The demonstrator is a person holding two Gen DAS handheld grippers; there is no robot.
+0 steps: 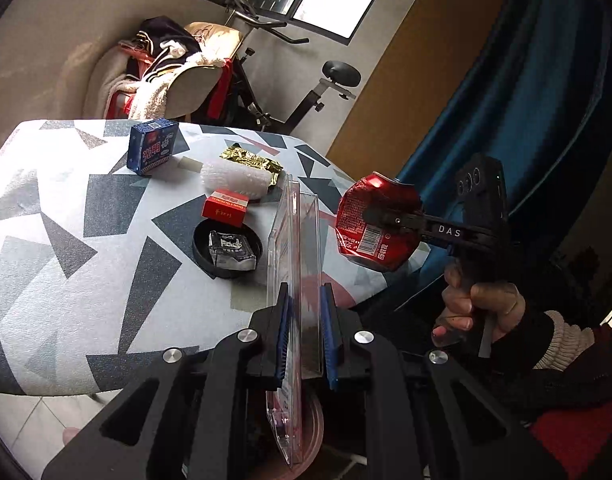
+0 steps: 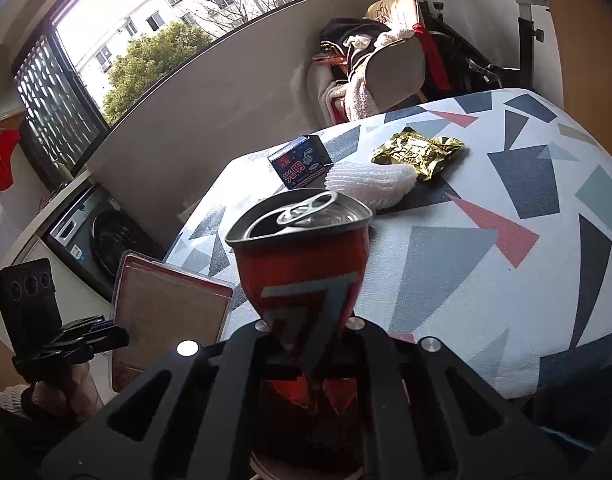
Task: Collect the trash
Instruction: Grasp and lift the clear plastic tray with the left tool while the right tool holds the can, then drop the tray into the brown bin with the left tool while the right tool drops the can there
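The left gripper (image 1: 304, 332) is clamping a clear plastic case (image 1: 293, 248), whose lower end is running out of view. The right gripper (image 2: 306, 364) is squeezing a crushed red soda can (image 2: 301, 264) beside the case, its base hidden. Beyond the case, a gold wrapper (image 1: 253, 160) is lying on the patterned table (image 1: 65, 240), near an exercise bike (image 1: 273, 80).

I see a crushed red can (image 1: 376, 226) held off the desk edge, its opened top (image 2: 301, 212) facing me. A clear flat case (image 1: 295, 248) stands on edge. On the desk lie a blue box (image 1: 151, 147), gold wrapper (image 1: 251, 159), white foam sleeve (image 1: 235, 179), red box (image 1: 225, 207) and black lid (image 1: 227, 246).
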